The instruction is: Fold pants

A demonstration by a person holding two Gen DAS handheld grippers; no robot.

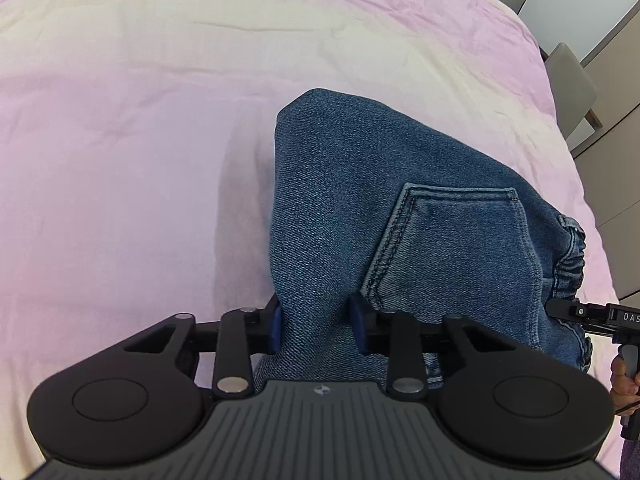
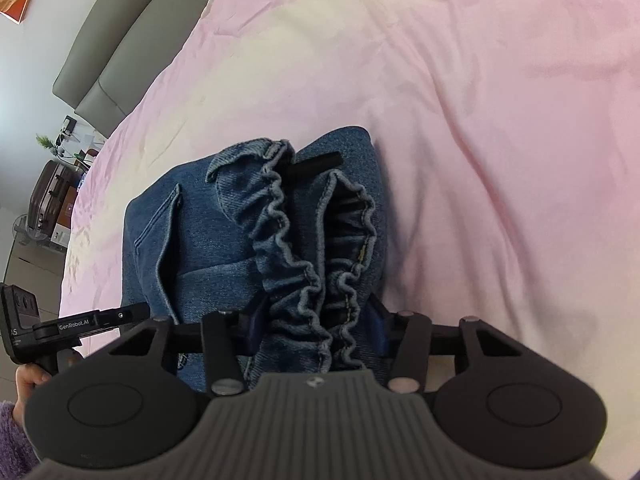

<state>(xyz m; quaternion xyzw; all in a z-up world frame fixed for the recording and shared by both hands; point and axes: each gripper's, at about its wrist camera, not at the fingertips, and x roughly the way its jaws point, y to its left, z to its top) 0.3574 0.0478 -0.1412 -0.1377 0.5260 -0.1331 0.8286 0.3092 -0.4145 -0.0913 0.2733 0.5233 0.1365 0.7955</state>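
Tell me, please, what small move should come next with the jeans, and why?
Probably lower both tongs together until the jeans lie flat on the bed, then let go. The left tongs grip denim beside the back pocket, the right tongs grip the gathered waistband, and the cloth hangs bunched between them.

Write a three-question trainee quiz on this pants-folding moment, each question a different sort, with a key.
1. True or false: the left gripper has denim between its fingers.
2. Which part of the jeans does the right gripper grip? A) leg hem B) elastic waistband C) back pocket
3. Fill in: the jeans lie on a ___ bedsheet.

Key: 1 true; 2 B; 3 pink.
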